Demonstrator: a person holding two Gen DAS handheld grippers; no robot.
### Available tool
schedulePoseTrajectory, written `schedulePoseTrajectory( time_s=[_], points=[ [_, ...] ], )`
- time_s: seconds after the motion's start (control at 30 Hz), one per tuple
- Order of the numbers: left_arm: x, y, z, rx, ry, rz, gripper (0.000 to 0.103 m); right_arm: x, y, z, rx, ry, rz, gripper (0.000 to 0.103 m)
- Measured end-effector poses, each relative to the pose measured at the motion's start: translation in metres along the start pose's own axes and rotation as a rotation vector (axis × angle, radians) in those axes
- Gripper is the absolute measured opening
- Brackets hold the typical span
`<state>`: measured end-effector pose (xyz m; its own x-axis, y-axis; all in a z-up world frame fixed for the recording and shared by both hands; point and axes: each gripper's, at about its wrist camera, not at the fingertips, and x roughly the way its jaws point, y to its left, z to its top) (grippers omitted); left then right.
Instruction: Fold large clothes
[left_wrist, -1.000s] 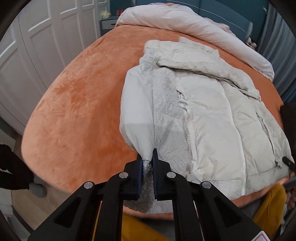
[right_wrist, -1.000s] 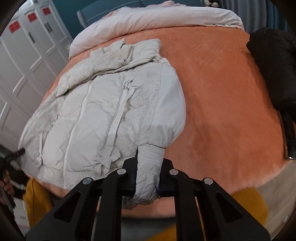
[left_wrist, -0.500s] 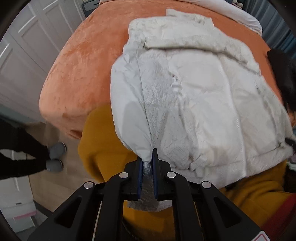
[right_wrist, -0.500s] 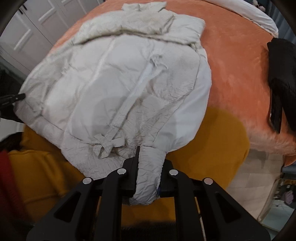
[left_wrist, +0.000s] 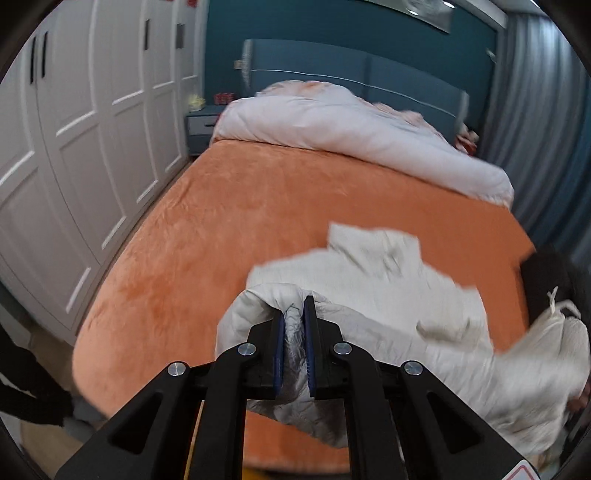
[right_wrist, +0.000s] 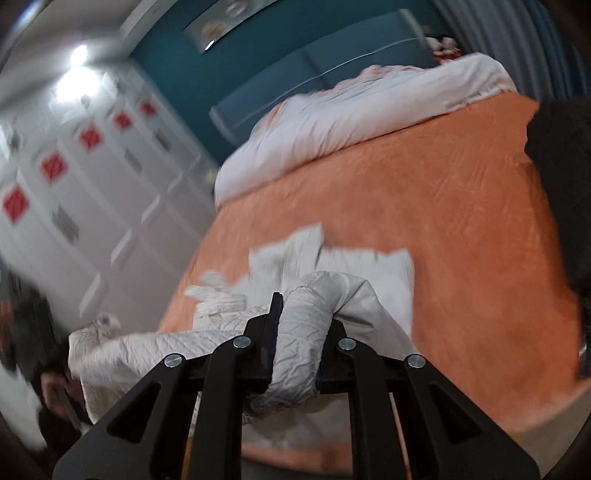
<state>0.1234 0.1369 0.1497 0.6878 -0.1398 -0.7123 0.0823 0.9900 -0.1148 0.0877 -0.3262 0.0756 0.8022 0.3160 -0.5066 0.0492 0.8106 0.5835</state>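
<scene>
Jacket (left_wrist: 388, 295) — pale, padded, lower centre of both views, bunched over the near edge of the orange bed (left_wrist: 240, 229). Left gripper (left_wrist: 294, 321) and right gripper (right_wrist: 301, 325) each pinch a cuff. Step: lifting for a fold; next, carry both cuffs forward evenly. Dark garment (right_wrist: 561, 192), right edge, lies nearby — avoid it.

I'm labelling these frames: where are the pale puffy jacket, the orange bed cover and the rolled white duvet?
Pale puffy jacket (left_wrist: 388, 291): left wrist view, collar area.
Orange bed cover (left_wrist: 229, 229): left wrist view, bare middle.
Rolled white duvet (right_wrist: 332, 122): right wrist view, its middle.
</scene>
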Motion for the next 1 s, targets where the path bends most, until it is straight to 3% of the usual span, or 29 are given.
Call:
schedulePoseTrajectory(
  time_s=[0.13, 0.3, 0.4, 1.0],
  points=[
    [0.060, 0.018, 0.026, -0.089, 0.020, 0.028, 0.009, 0.044, -0.025, 0.019, 0.059, -0.033, -0.030, 0.014],
    [0.144, 0.009, 0.031, -0.046, 0.089, 0.128, 0.009, 0.098, -0.048, 0.020, 0.101, -0.014, -0.092, 0.018],
    [0.168, 0.006, 0.026, -0.027, 0.104, 0.167, 0.010, 0.113, -0.058, 0.014, 0.136, -0.010, -0.106, 0.020],
    [0.187, 0.004, 0.030, -0.050, 0.106, 0.190, 0.014, 0.100, -0.076, 0.010, 0.288, -0.046, 0.044, 0.036]
  ],
)
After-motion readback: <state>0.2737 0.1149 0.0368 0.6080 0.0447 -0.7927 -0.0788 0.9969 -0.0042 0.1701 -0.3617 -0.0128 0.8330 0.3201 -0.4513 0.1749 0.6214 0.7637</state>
